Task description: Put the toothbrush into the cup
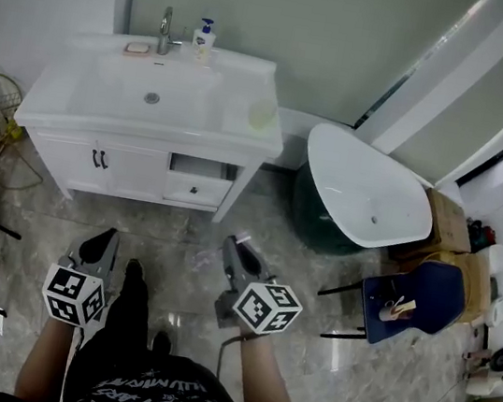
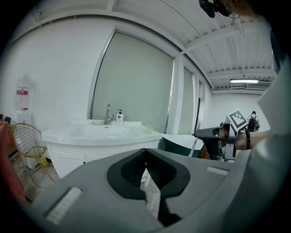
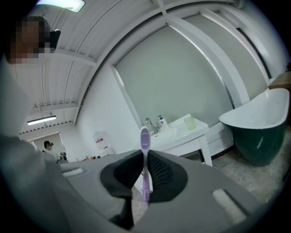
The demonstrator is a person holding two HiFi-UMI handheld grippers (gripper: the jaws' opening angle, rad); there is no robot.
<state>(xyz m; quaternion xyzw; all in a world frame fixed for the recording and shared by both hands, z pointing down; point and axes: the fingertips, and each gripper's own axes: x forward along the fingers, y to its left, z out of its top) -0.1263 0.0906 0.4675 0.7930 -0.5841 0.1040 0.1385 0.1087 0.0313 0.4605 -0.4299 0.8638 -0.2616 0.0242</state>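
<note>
right tool (image 3: 144, 177) clamped on slim purple plastic toothbrush (image 3: 144, 139), upright between ribbed black pads (image 3: 160, 170), rounded head up. left tool (image 2: 146, 173) clenched, empty. cup (image 1: 262, 115): pale translucent green, round, at right end of glossy white table (image 1: 79, 97), well apart from both tools.

Left gripper (image 1: 103, 240), right gripper (image 1: 236, 248): grey moulded shells with rounded shoulders; fingers (image 2: 161, 173) faced in black ribbed rubber; pale rectangular inset on each shoulder; each carries a white cube (image 1: 74, 296) printed with black square markers. Wearer: black T-shirt (image 1: 140, 395) with white lettering and star print; black trousers (image 1: 129, 318); black shoe (image 1: 135, 270).
</note>
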